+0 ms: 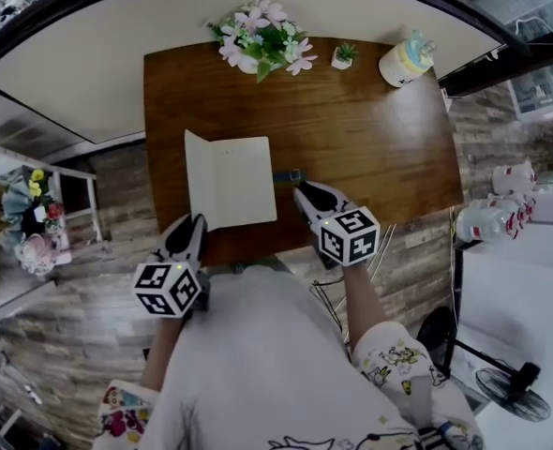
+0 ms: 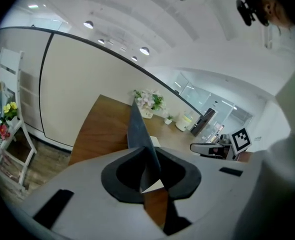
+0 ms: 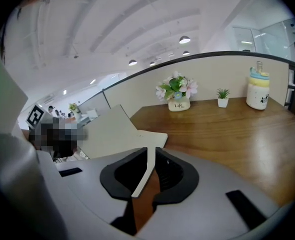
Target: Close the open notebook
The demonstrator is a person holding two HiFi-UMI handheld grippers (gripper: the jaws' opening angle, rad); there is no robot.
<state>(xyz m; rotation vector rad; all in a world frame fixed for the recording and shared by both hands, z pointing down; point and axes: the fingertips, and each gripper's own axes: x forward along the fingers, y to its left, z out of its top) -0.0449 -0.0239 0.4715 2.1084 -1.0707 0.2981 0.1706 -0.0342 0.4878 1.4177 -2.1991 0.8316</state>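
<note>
Wood table [image 1: 380,148] wide around notebook [image 1: 237,181], left gripper [image 1: 194,221] clamped on cover edge, right gripper [image 1: 305,191] clamped on page edge.

Not a home, by the looks of it. A staged desk corner inside a bigger office-or-lab sort of hall is what's shown. A wooden table [image 1: 370,139] is set against a curved cream partition [image 1: 89,73] topped with a dark rail, and it's dressed with a flower arrangement [image 1: 261,37], a tiny potted plant [image 1: 344,55] and a pastel-lidded container [image 1: 406,61]. Plank-look flooring [image 1: 61,326] is laid underneath. Past the partition, glass-walled rooms [image 3: 267,36] and recessed ceiling lights [image 3: 184,39] can be seen. Off to the side, a white surface [image 1: 511,289] and a black stand fan [image 1: 513,389] are parked.
</note>
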